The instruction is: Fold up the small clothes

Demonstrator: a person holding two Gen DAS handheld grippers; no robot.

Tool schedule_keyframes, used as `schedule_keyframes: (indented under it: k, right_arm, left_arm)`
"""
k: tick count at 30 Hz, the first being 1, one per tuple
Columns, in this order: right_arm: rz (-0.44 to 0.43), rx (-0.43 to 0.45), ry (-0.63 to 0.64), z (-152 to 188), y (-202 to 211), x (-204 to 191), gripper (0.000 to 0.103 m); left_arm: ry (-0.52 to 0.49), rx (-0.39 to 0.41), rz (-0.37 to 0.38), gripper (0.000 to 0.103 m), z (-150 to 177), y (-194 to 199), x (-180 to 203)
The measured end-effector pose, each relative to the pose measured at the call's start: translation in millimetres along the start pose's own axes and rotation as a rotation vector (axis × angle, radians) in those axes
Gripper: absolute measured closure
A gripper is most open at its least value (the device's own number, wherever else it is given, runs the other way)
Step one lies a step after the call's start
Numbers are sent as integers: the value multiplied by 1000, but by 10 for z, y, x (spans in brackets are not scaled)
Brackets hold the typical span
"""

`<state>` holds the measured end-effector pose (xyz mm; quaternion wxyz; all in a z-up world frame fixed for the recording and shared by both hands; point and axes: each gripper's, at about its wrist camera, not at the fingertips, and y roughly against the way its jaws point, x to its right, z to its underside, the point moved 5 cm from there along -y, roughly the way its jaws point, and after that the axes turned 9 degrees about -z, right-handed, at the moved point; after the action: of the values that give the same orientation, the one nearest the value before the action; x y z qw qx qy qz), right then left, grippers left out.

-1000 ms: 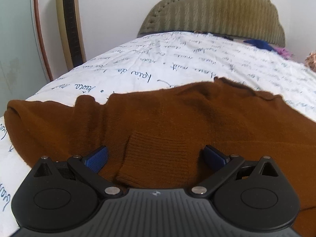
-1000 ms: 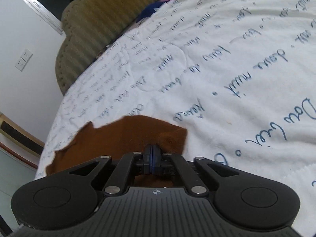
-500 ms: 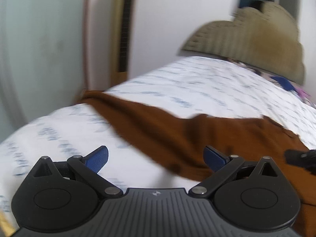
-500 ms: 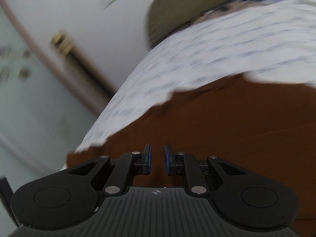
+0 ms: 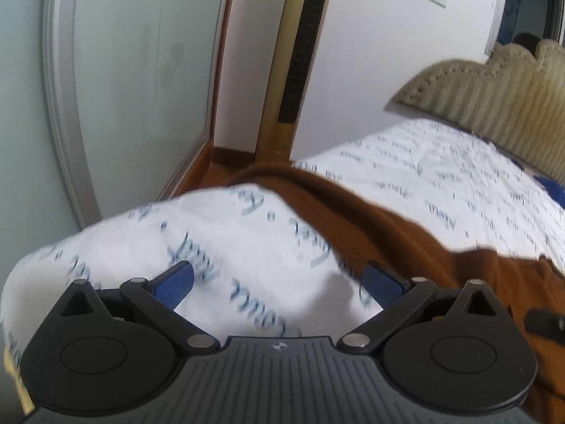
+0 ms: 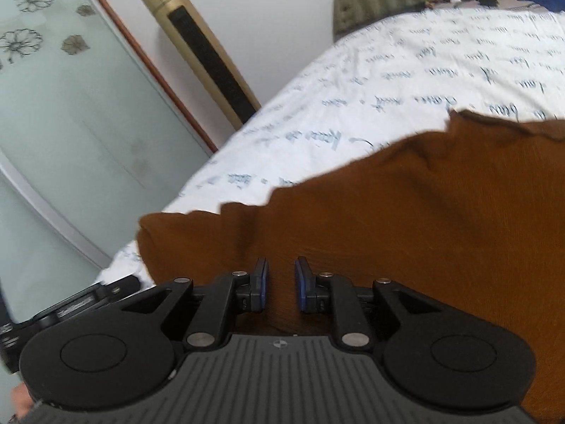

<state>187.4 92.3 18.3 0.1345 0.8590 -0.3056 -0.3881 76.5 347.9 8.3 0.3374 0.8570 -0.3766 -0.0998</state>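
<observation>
A brown knit sweater lies spread on the white bedsheet with blue handwriting print. In the left wrist view the sweater runs from the bed's far edge to the right. My left gripper is wide open and empty over bare sheet beside the sweater's edge. My right gripper is open a narrow gap, empty, low over the sweater near its left end. Part of the left gripper shows at the right wrist view's lower left.
A gold tower fan stands by the white wall at the bed's side. A frosted glass door is on the left. A padded headboard is at the far end. The bed edge drops off near my left gripper.
My right gripper has let go of the sweater and opened a little. My left gripper has swung left, off the sweater and over bare sheet. Both views turned toward the door.
</observation>
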Motion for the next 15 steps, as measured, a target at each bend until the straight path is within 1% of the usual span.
schedule_keyframes:
  k: [2,7,13,15]
  right_arm:
    - [-9,-10,-1,-3,-6,-12,78]
    - [-28,-45,-21,122,-68,-44,77]
    - [-27,-38,-35,181,-22,-47,76]
    - [-23,-32,-30,178,0,-56,75]
  left_arm:
    - [25,-15,4,0,-94,-100,-3]
    - [90,-43,45,0,-312,-325,2]
    - [145,-75,91,1,-482,-633,-7]
    - [164,-65,121,1,-531,-697,0]
